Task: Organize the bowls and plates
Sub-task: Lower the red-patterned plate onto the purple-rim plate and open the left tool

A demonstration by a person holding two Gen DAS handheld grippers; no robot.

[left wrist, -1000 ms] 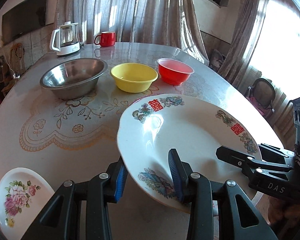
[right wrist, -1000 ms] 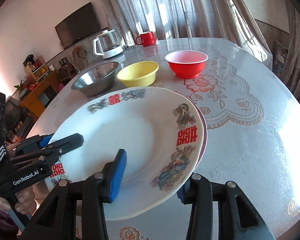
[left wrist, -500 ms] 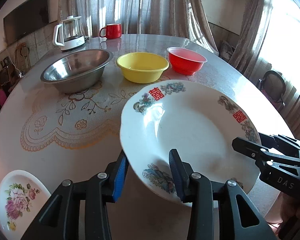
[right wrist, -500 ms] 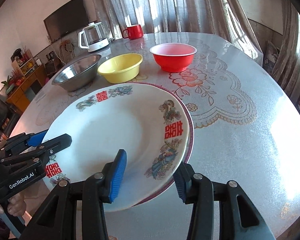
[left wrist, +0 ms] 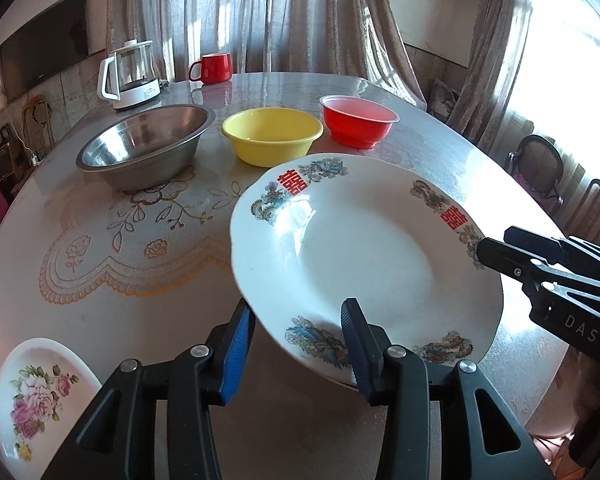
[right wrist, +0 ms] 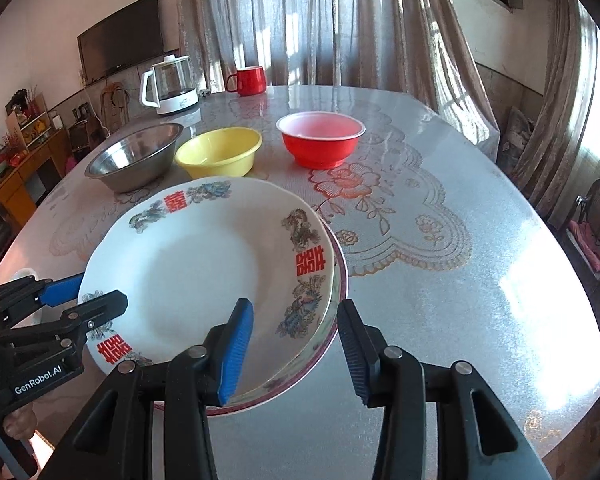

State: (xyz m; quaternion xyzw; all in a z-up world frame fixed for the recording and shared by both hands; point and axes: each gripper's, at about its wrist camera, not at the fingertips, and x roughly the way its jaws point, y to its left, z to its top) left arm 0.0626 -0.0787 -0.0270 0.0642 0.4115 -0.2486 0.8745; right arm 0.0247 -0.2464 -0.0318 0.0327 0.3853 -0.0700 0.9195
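Black plastic left gripper [left wrist: 298, 344], blue ribbed fingers [left wrist: 238, 344], silver screws, perhaps "GenRobot.AI" lettering

Behind the stacked plates [right wrist: 204, 264], three bowls [right wrist: 218, 152] line up as a barrier; desk [right wrist: 460, 280] right of the plates lies bare.

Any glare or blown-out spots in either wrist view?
Left wrist view: window at right blown out, a bright reflection on the white plate. Right wrist view: sun patches glare on the table, right edge overexposed; both show fisheye bending and dark corners.
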